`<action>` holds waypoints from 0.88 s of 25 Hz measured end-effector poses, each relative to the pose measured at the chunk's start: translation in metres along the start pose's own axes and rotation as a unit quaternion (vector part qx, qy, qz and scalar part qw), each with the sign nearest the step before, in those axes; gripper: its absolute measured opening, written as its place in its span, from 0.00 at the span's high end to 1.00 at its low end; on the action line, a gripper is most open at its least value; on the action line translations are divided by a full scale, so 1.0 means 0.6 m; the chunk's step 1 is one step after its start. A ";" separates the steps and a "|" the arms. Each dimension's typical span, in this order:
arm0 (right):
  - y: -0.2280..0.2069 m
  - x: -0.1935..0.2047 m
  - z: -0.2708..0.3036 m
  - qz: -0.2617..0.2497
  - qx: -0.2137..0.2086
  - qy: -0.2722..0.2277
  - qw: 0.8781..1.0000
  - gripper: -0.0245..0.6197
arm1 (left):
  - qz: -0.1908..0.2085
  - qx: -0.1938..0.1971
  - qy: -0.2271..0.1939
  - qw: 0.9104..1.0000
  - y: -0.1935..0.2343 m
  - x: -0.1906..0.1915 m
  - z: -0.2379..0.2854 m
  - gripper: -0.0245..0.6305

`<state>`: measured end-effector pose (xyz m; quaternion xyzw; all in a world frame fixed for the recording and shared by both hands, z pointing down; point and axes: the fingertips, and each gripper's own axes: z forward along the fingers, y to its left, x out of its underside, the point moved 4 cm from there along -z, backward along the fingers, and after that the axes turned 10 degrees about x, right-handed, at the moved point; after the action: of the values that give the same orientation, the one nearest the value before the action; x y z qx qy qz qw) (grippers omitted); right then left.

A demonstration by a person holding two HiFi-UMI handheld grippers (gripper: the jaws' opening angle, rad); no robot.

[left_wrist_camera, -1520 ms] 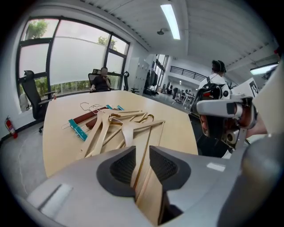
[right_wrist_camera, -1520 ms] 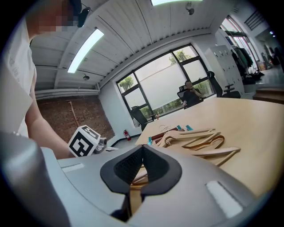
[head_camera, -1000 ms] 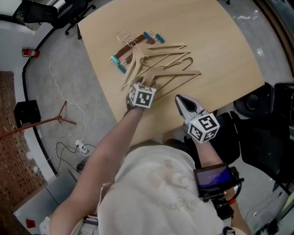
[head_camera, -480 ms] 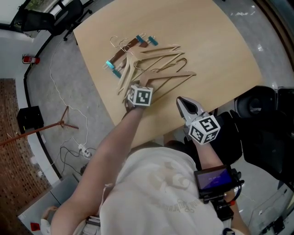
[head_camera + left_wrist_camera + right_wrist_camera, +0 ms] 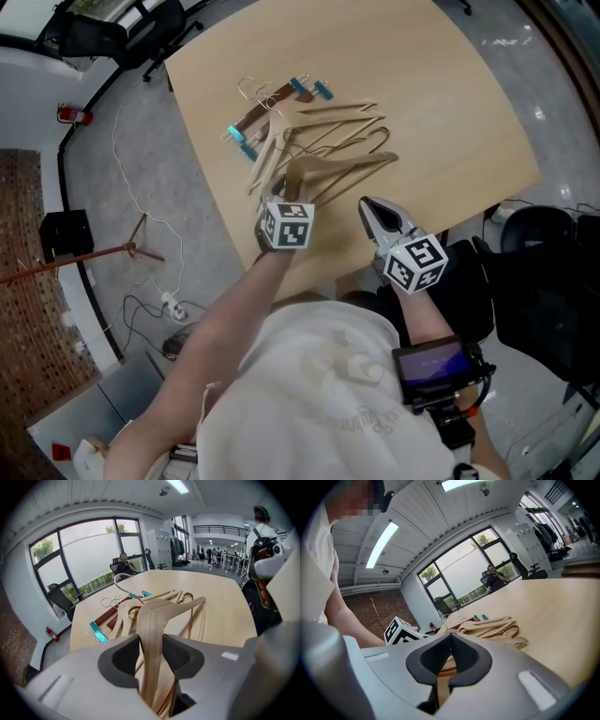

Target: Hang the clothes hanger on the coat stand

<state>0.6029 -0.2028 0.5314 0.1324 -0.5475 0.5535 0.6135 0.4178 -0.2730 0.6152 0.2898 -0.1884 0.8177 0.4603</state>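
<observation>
Left gripper (image 5: 151,654): jaws had just closed in from wide and were now pinching one arm of the pale wooden hanger (image 5: 154,616), pads pressed on both its faces. Compared with a second earlier, its near end had come up off the table (image 5: 450,112), beside the pile of other hangers (image 5: 281,112). Right gripper (image 5: 450,660): jaws pressed together, empty, near the table edge. Pick-up judged secured. Carry to the reddish stand (image 5: 89,253) on the floor at left (likely the coat stand, well apart) not yet begun
</observation>
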 end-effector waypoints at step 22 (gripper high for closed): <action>0.141 -0.089 0.006 -0.098 -0.122 -0.059 0.986 0.94 | 0.047 -0.087 -0.170 0.981 0.049 -0.043 -0.228 0.73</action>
<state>0.5424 -0.2043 0.4516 0.1421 -0.6309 0.4105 0.6429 0.3620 -0.2257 0.4931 0.3744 -0.3474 0.7579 0.4059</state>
